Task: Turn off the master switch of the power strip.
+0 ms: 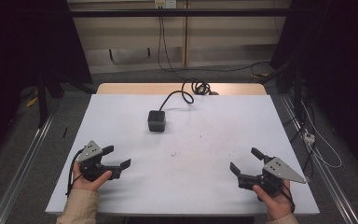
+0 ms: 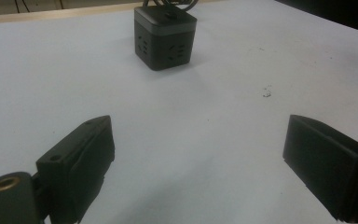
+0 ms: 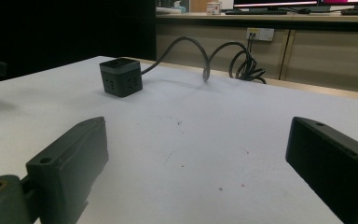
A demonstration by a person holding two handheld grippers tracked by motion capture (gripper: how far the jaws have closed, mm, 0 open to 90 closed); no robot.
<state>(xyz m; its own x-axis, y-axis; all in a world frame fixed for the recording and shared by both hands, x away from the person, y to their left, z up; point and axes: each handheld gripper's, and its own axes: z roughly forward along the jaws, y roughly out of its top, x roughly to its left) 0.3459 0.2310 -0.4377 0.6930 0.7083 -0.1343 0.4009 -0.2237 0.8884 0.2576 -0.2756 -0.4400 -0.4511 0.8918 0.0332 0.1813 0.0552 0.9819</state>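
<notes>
A lab or test room set up for recording; a white-topped table (image 1: 182,154) stands in the middle of the high view on a grey floor (image 1: 23,140); black curtains (image 1: 23,42) hang at the upper left and upper right; metal rails (image 1: 21,161) run along both sides; cables (image 1: 317,149) trail at the right; a wall socket (image 3: 258,33) and monitors (image 3: 279,3) on a desk sit along the top of the right gripper view.

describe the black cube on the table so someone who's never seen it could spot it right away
On the white table, look at the far half, a little left of centre. There sits the dark cube power strip, sockets on its sides, with a black cable curling off its back toward the far edge.
</notes>
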